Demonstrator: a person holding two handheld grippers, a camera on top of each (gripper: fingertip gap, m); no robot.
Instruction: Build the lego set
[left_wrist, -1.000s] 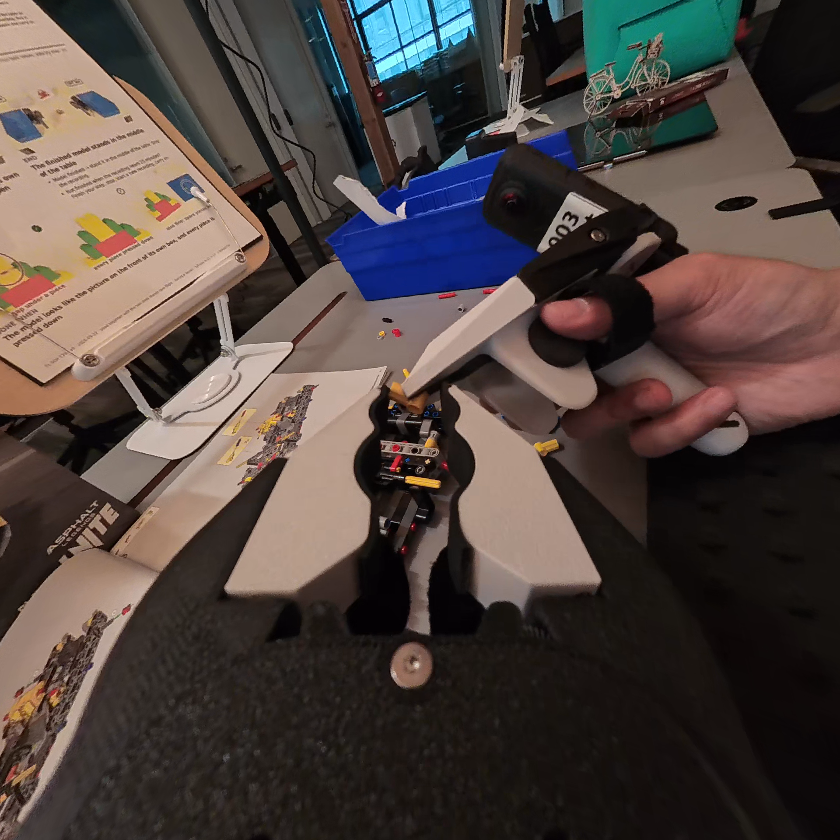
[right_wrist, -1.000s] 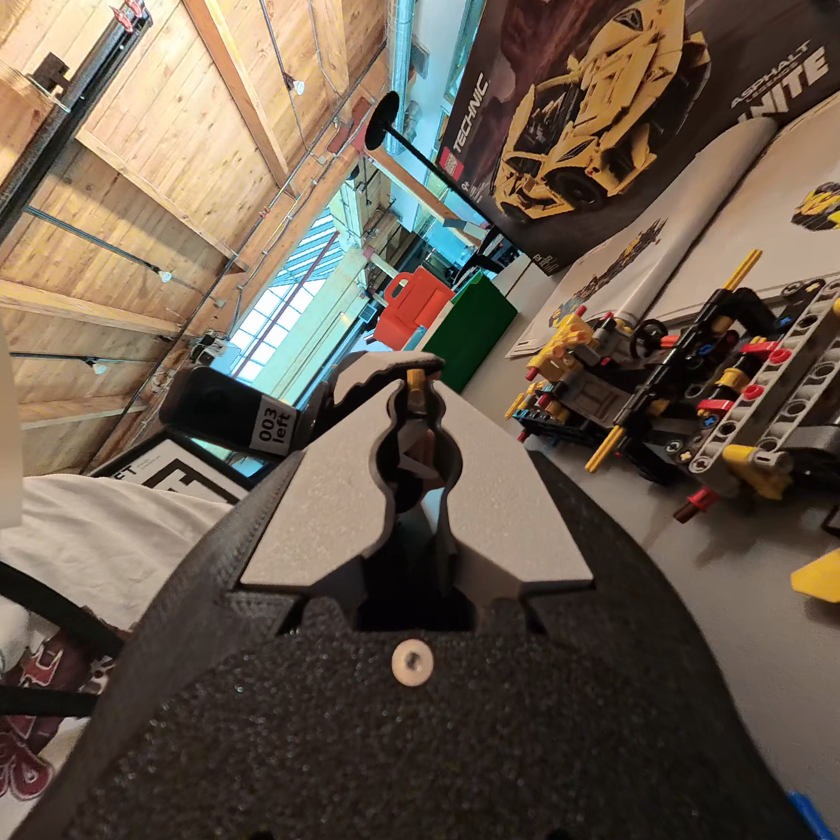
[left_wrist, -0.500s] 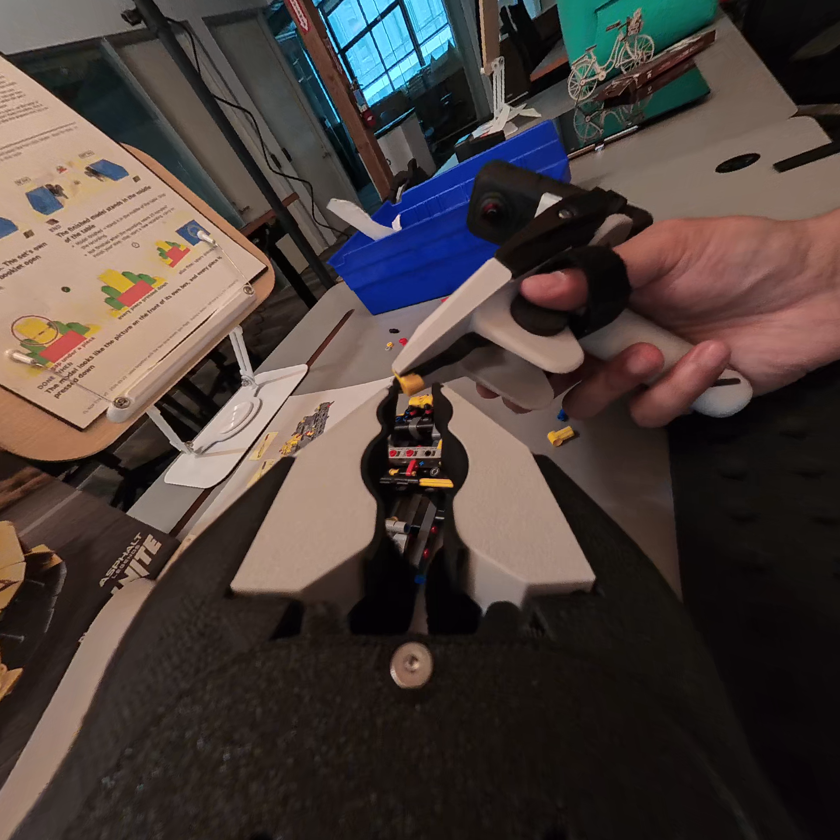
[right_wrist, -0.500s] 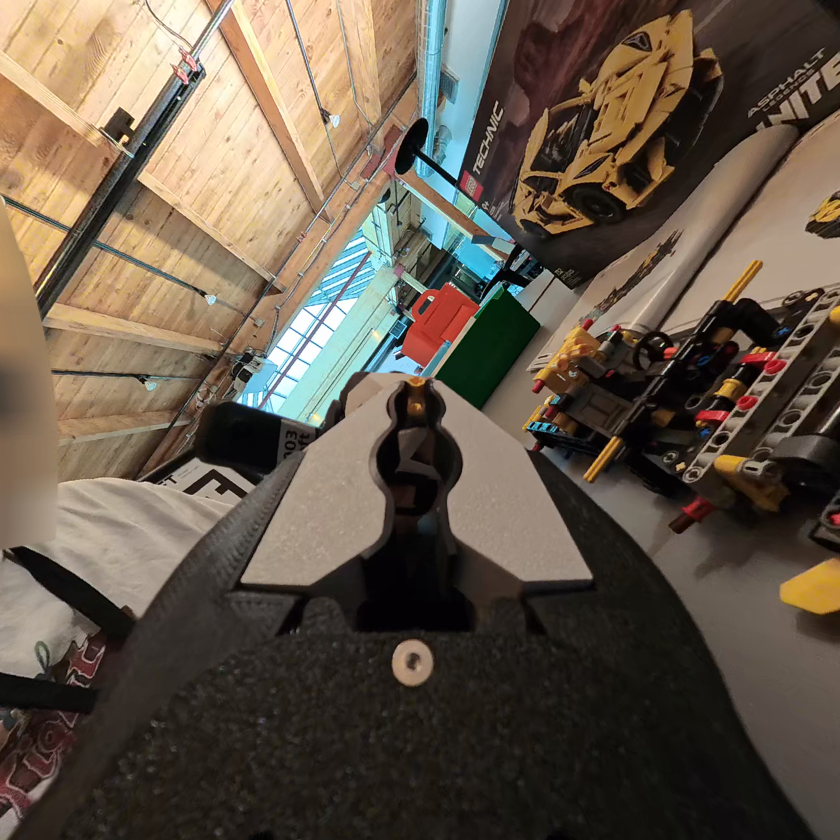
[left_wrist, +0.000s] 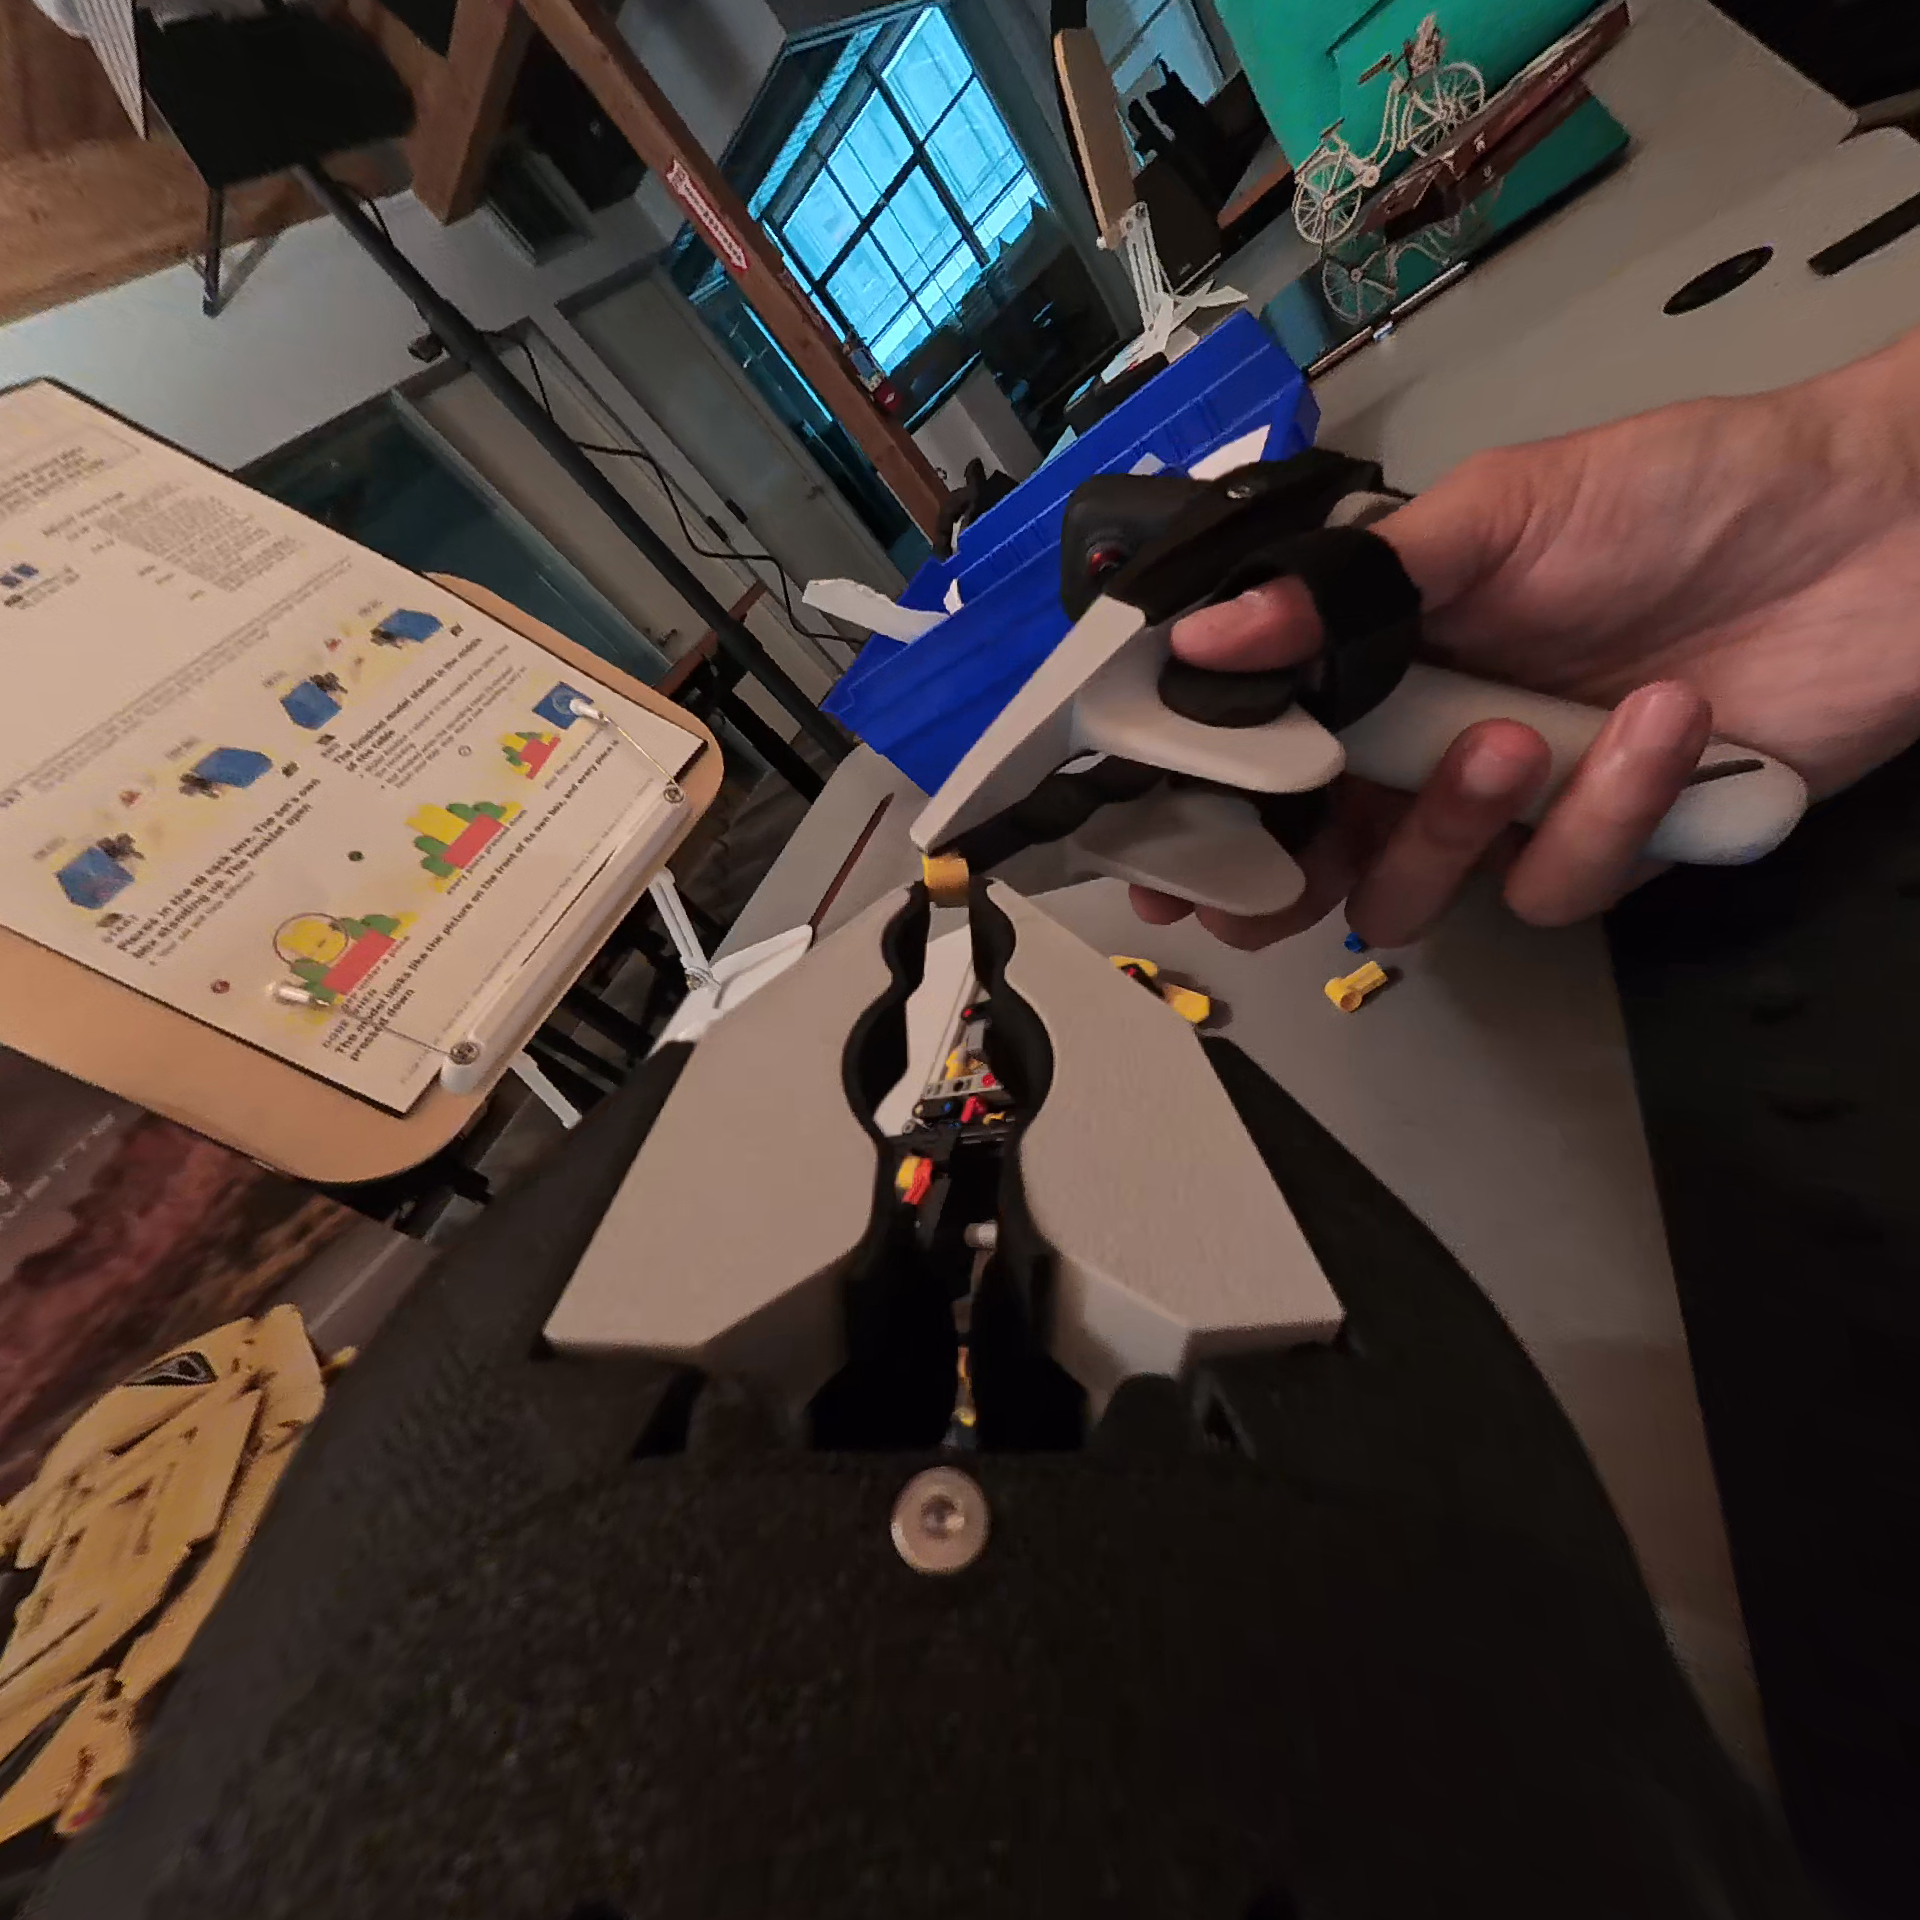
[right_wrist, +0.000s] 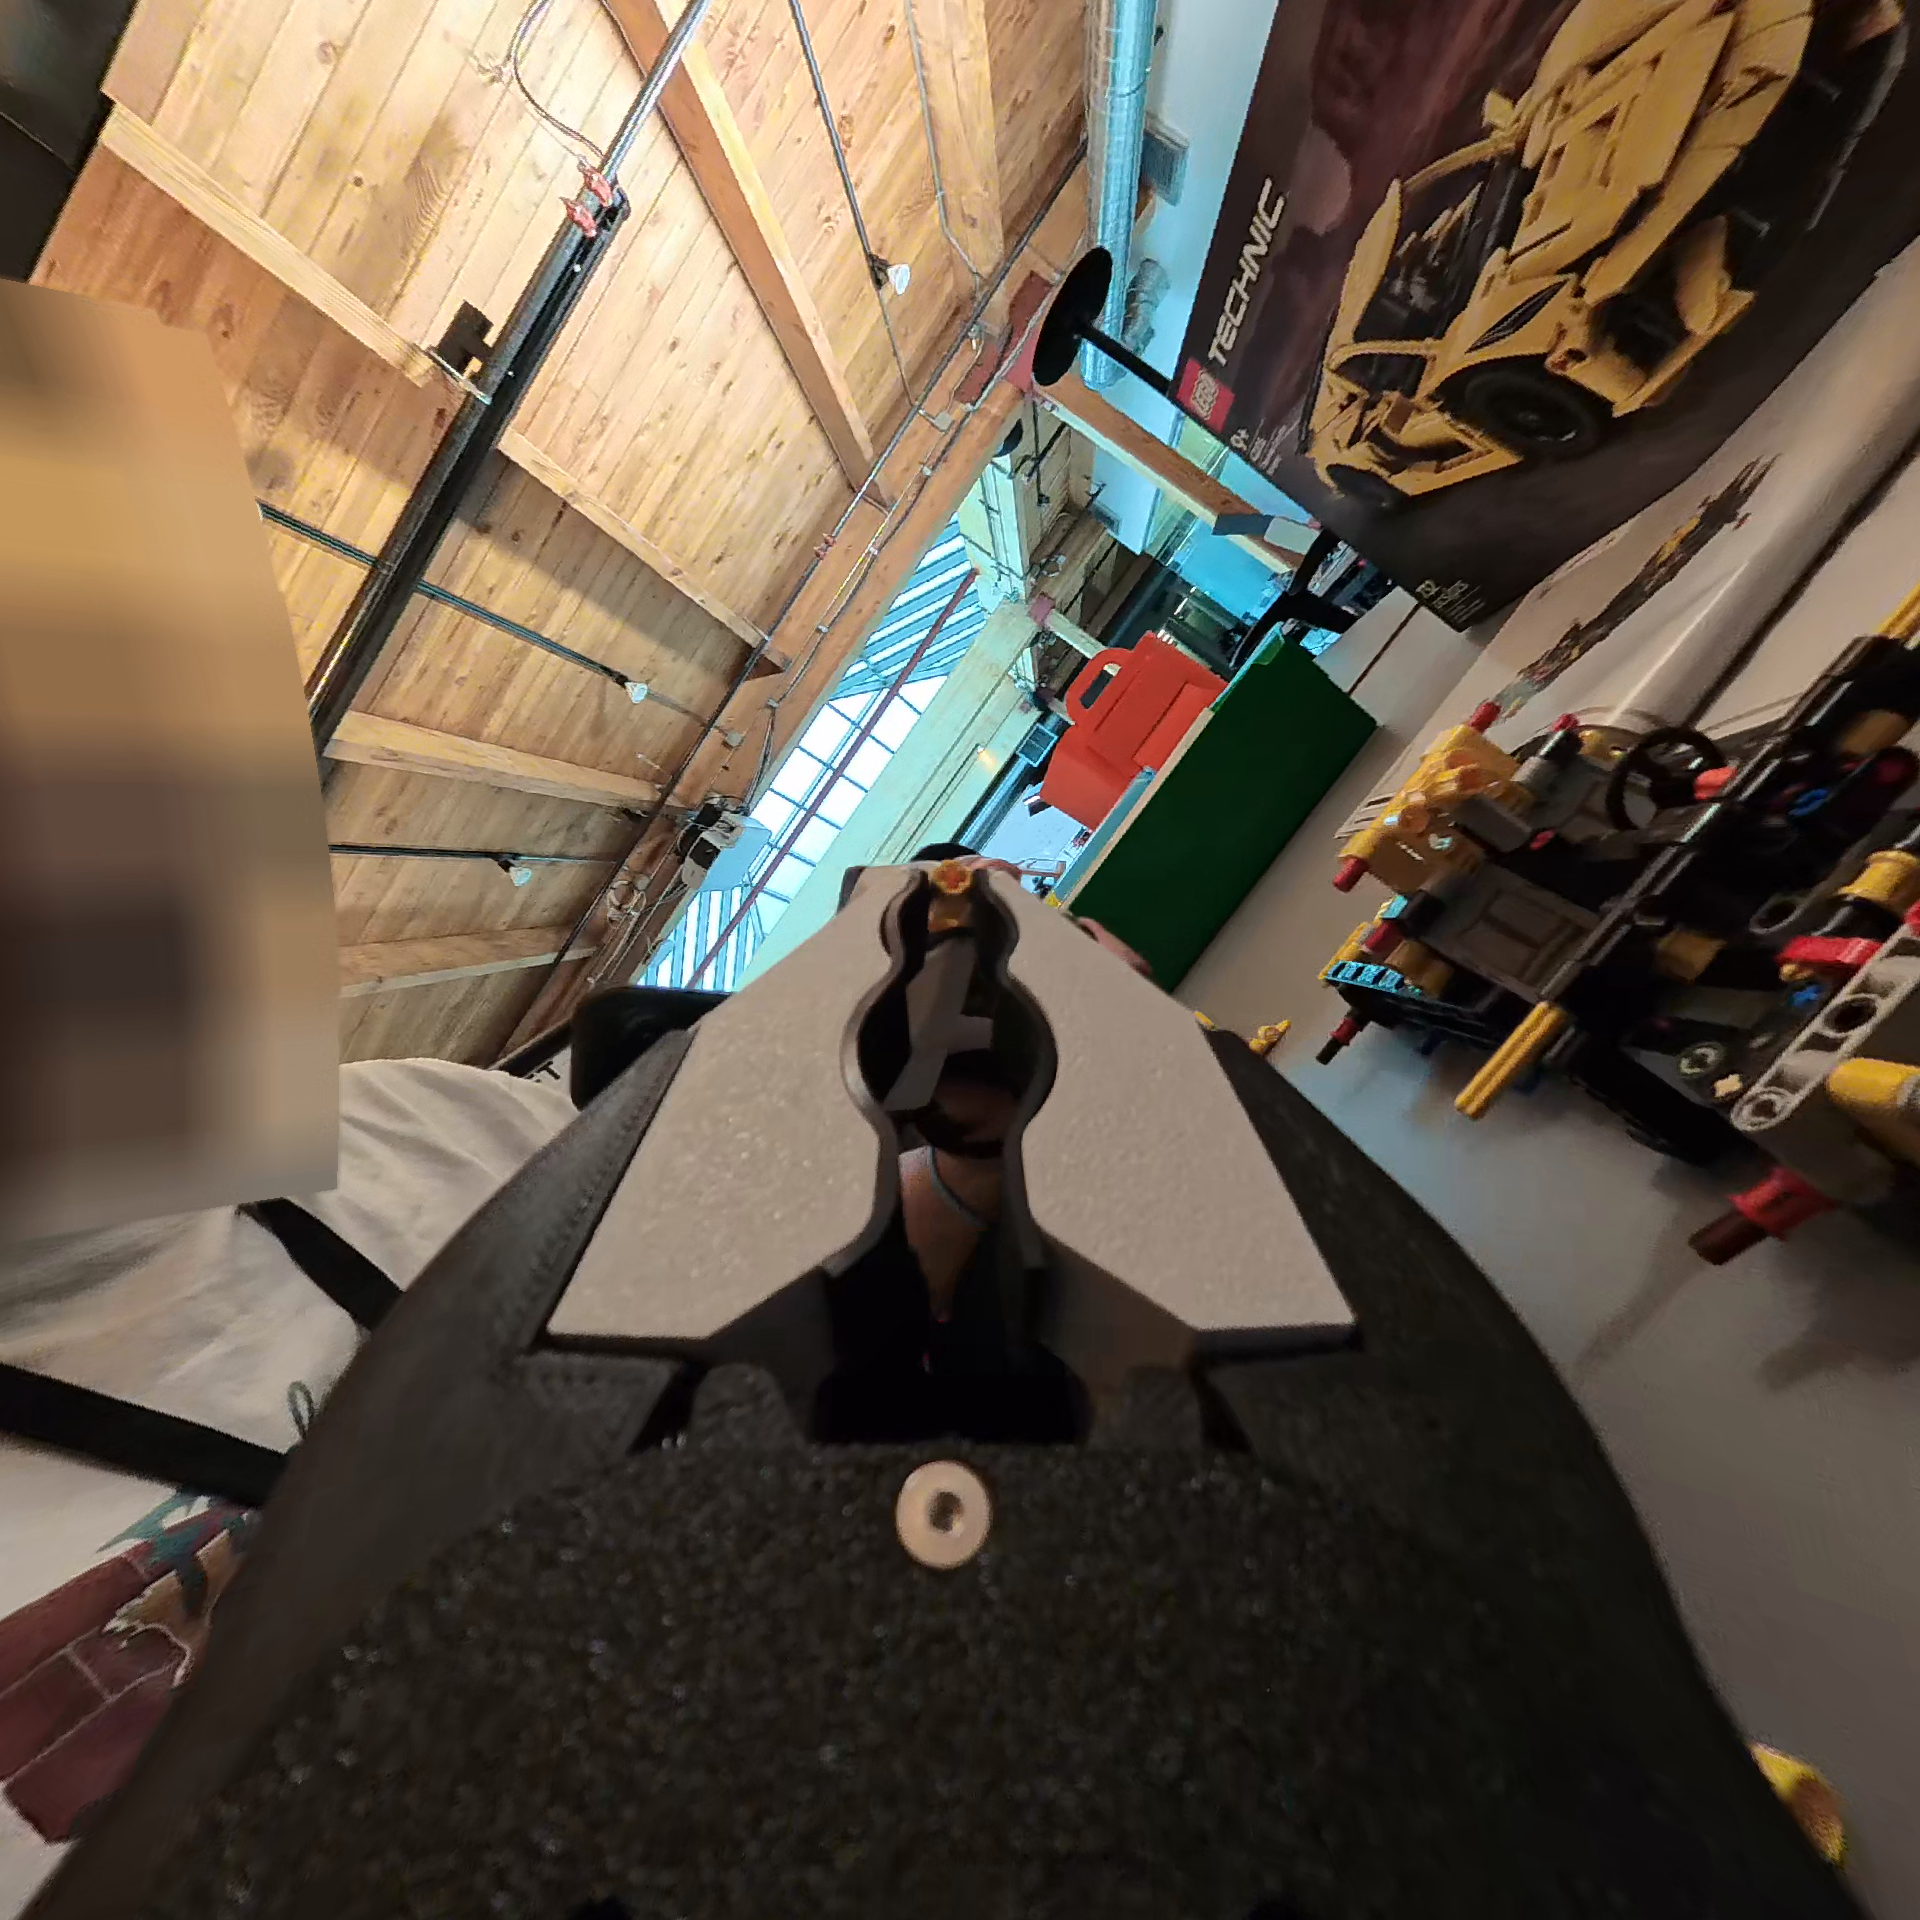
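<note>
A small yellow lego piece (left_wrist: 945, 878) hangs in the air between both grippers. My left gripper (left_wrist: 945, 902) has its black pads closed on the piece's lower end. My right gripper (left_wrist: 935, 854), held by a hand, comes in from the right and pinches the piece's upper end. In the right wrist view the right gripper (right_wrist: 951, 896) is shut on the same yellow piece (right_wrist: 951, 885), and a left gripper finger (right_wrist: 935, 1023) shows behind the gap. The partly built black, grey and yellow car chassis (right_wrist: 1662, 883) lies on the table to the right.
Loose yellow pieces (left_wrist: 1356, 985) lie on the grey table (left_wrist: 1455, 1143). A blue bin (left_wrist: 1039, 623) stands at the back. An instruction sheet on a stand (left_wrist: 312, 779) is at the left. The set's box (right_wrist: 1558, 260) and an open booklet (right_wrist: 1662, 582) are beside the chassis. Only a small space, under 4 cm, lies between the two pairs of fingers.
My left gripper's jaws have narrowed and come together on the yellow piece that the right gripper kept holding. Both grippers have tilted and lifted a little away from the chassis.
</note>
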